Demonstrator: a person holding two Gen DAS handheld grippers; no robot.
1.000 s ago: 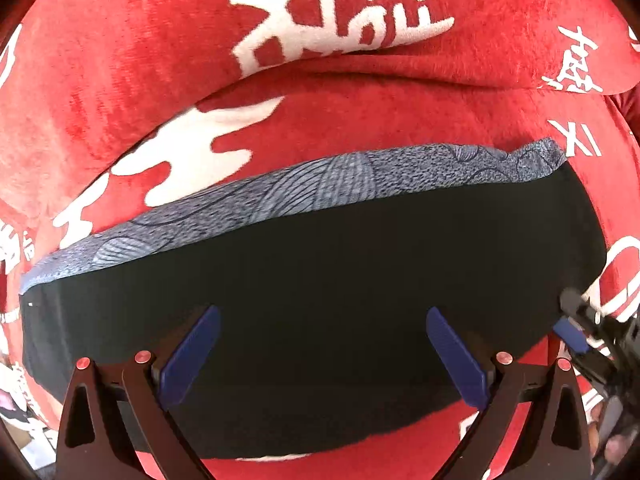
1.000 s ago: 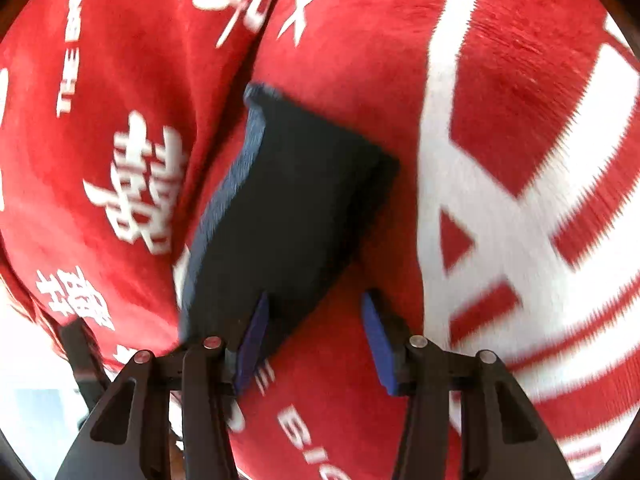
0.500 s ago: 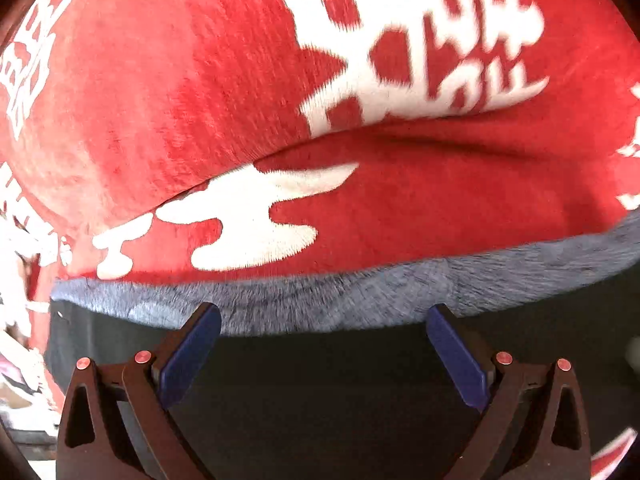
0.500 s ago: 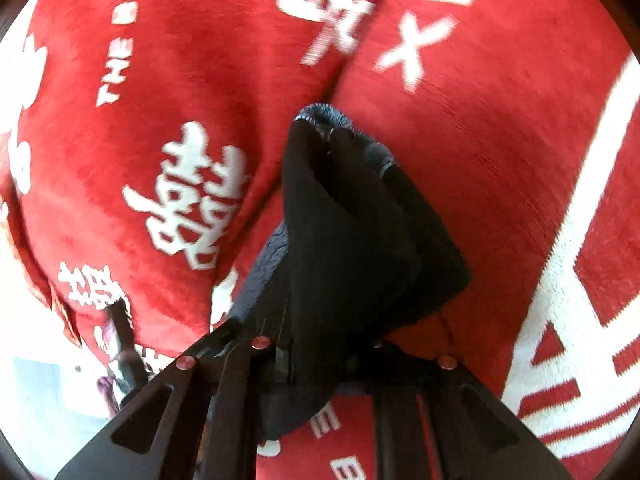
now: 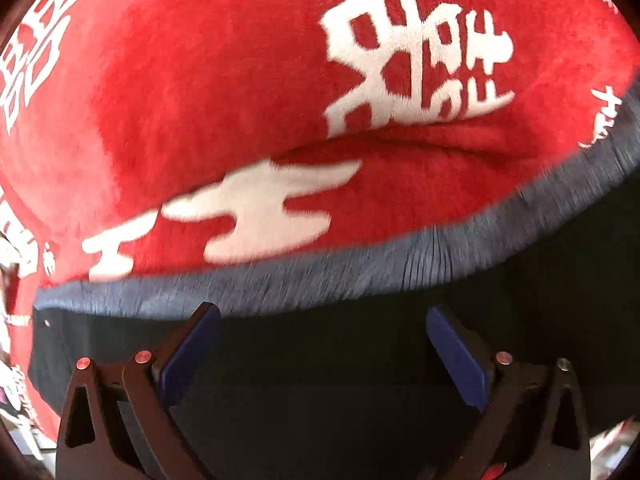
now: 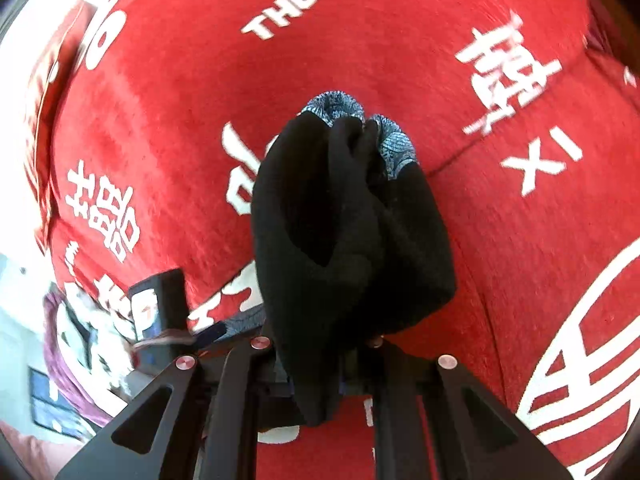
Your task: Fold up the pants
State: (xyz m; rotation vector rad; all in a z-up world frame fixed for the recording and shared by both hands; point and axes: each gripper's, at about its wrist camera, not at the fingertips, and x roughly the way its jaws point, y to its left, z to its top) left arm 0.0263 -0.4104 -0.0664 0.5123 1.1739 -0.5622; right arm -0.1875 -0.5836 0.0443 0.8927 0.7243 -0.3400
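The right gripper [image 6: 320,384] is pinched tight on one end of the black pants [image 6: 344,232], the bunched cloth rising ahead of its fingers above the red blanket [image 6: 400,40]. The left gripper [image 5: 322,354] stands wide with nothing between its pads, the rest of the pants [image 5: 320,380] lying flat directly beneath it, grey-blue waistband [image 5: 360,272] just ahead. With only one end held, the cloth may drag and crumple rather than fold cleanly.

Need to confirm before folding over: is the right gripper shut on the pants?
Shut on them. The right gripper has black pants bunched between its fingers, lifted off the red blanket.
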